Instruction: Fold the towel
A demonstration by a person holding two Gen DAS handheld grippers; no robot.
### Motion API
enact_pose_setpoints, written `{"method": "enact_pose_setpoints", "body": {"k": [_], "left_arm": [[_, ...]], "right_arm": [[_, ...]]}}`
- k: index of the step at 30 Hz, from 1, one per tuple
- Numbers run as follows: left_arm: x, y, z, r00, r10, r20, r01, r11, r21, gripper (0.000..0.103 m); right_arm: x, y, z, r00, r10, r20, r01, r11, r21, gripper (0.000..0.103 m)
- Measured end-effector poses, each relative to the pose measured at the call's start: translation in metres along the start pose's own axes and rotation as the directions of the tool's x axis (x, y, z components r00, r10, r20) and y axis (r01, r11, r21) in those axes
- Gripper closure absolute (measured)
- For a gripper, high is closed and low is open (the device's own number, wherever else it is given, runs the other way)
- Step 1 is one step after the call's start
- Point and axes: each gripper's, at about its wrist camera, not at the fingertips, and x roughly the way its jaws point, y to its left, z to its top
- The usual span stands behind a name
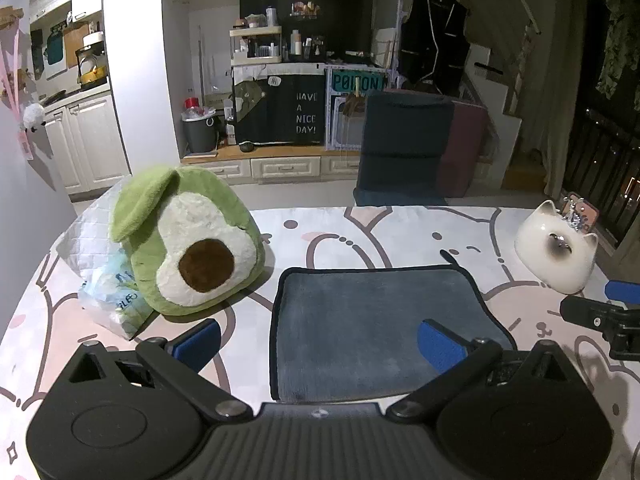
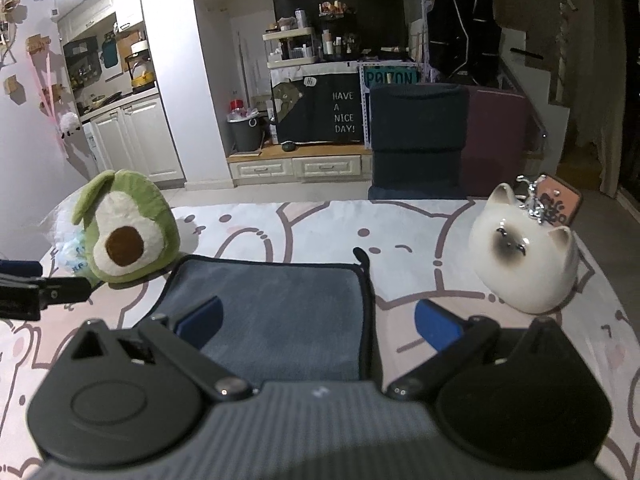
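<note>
A grey-blue towel (image 1: 372,320) with a dark border lies flat in a folded rectangle on the patterned tablecloth, a small loop sticking up at its far right corner. My left gripper (image 1: 320,342) is open, its fingers straddling the towel's near left edge without holding it. In the right wrist view the towel (image 2: 280,308) lies under my open right gripper (image 2: 318,320), whose fingers straddle the towel's right border. My right gripper (image 1: 600,316) also shows at the right edge of the left wrist view, and my left gripper (image 2: 44,288) at the left edge of the right wrist view.
A green avocado plush (image 1: 188,240) sits left of the towel with a plastic bag (image 1: 116,296) and silver quilted pouch beside it. A white ceramic cat (image 2: 524,256) stands right of the towel, keys behind it. Beyond the table (image 1: 360,232) edge stand dark chairs and cabinets.
</note>
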Motion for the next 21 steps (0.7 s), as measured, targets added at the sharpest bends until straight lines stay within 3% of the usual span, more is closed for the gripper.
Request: {"method": "enact_pose_setpoints", "body": {"k": [21], "left_arm": [[-0.07,-0.01,-0.026,0.998,-0.014,0.055,0.013,1.0,0.014,0.0]], "right_arm": [[-0.076,0.01,-0.03,0.996,-0.01,0.084,0.015,0.998,-0.06,0.0]]}}
